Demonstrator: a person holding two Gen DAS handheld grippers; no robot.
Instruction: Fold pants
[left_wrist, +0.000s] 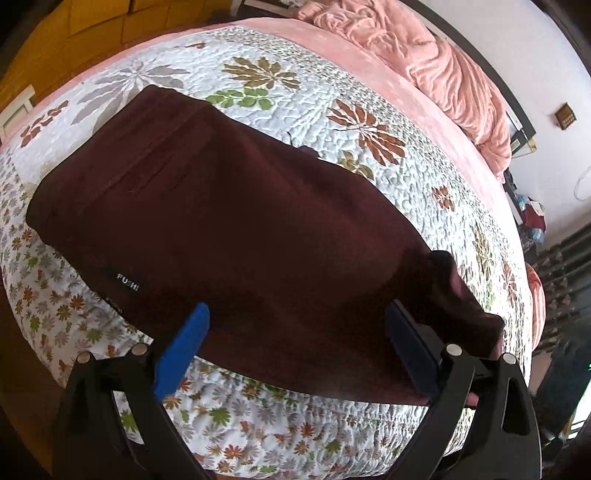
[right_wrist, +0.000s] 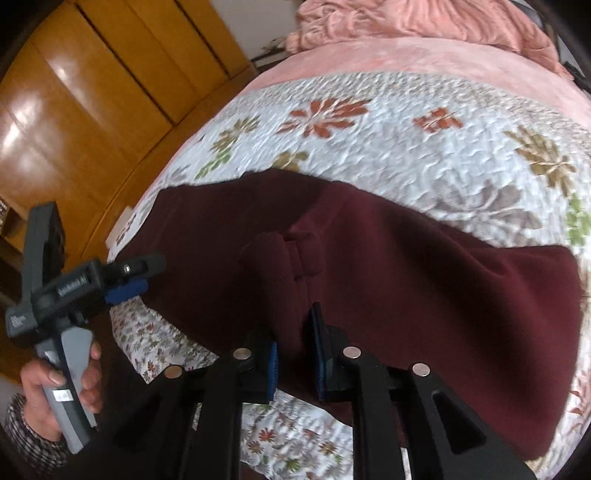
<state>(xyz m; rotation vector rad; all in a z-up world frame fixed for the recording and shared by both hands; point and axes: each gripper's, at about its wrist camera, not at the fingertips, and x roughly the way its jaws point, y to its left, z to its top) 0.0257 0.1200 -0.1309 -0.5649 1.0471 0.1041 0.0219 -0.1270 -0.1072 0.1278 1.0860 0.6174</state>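
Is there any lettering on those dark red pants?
Yes, the left wrist view shows small white letters reading FUSHI near the left edge of the pants, which lie on the floral quilt.

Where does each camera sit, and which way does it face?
Left wrist: on the left gripper, looking along open fingers over the pants on the quilt.
Right wrist: on the right gripper, fingers narrowly apart at the pants' edge; left hand visible.
Shared: pants, quilt, pink blanket.
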